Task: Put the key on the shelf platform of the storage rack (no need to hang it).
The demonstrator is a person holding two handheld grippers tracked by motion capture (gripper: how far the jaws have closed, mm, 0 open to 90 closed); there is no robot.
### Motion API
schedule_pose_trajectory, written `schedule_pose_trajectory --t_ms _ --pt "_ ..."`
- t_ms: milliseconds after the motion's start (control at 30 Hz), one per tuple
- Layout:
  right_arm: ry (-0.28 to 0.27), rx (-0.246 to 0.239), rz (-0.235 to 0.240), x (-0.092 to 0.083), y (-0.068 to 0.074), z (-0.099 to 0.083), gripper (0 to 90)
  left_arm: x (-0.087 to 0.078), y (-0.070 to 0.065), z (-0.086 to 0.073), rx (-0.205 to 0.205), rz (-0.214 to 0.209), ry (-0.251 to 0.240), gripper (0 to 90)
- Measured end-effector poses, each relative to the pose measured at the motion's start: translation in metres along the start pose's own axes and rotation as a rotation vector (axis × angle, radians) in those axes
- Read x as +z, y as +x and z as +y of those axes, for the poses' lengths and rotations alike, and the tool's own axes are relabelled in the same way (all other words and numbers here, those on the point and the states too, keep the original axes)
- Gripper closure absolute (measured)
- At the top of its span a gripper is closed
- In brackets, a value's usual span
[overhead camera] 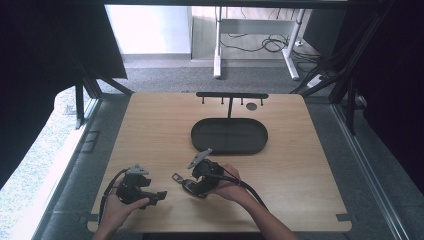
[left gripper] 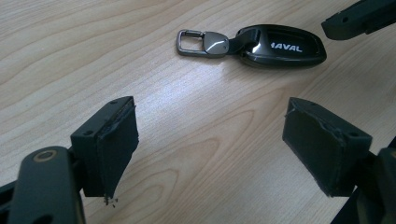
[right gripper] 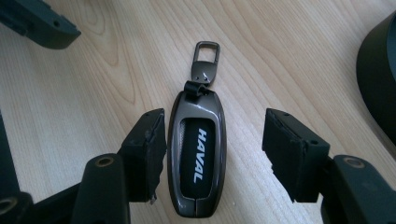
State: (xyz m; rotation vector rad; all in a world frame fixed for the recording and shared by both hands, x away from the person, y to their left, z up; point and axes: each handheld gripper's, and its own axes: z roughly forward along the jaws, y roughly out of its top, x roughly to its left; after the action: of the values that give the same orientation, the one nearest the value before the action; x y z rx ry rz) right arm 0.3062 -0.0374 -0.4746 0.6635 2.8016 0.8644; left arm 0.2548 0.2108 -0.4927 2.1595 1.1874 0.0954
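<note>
Lying flat on the wooden table (overhead camera: 300,165), near its front edge, a dark car key fob (right gripper: 197,161) is seen.
The right gripper (right gripper: 212,151) is spread around it, one pad touching; the left gripper (left gripper: 210,149), nearby, is spread wide, nothing held.

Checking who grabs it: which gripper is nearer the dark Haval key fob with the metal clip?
Right. The right gripper straddles the key fob, fingers open beside it; the left gripper sits farther off, empty.
</note>
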Motion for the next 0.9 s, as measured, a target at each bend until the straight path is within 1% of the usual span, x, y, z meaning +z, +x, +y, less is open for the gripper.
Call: schedule_pose_trajectory --t_ms 300,500,633,733,867,900 --pt "0.008 0.011 -0.001 0.002 -0.003 0.003 39.8 -0.001 0.001 0.0 -0.003 0.0 -0.005 18.4" --pt "0.025 0.006 0.008 0.006 -0.001 0.005 39.7 -0.001 0.001 0.0 -0.005 0.001 -0.006 18.5" --pt "0.047 -0.004 0.015 0.012 0.001 0.007 39.4 -0.002 0.001 0.0 -0.007 0.002 -0.006 18.4" --pt "0.074 -0.008 0.018 0.02 0.002 0.01 39.2 -0.003 0.001 0.0 -0.007 0.002 -0.009 18.4" --pt "0.086 -0.015 0.023 0.025 0.003 0.012 39.1 -0.003 0.002 0.0 -0.009 0.002 -0.012 18.4" --pt "0.101 -0.016 0.024 0.029 0.004 0.013 38.9 -0.003 0.003 0.0 -0.008 0.003 -0.011 18.5"
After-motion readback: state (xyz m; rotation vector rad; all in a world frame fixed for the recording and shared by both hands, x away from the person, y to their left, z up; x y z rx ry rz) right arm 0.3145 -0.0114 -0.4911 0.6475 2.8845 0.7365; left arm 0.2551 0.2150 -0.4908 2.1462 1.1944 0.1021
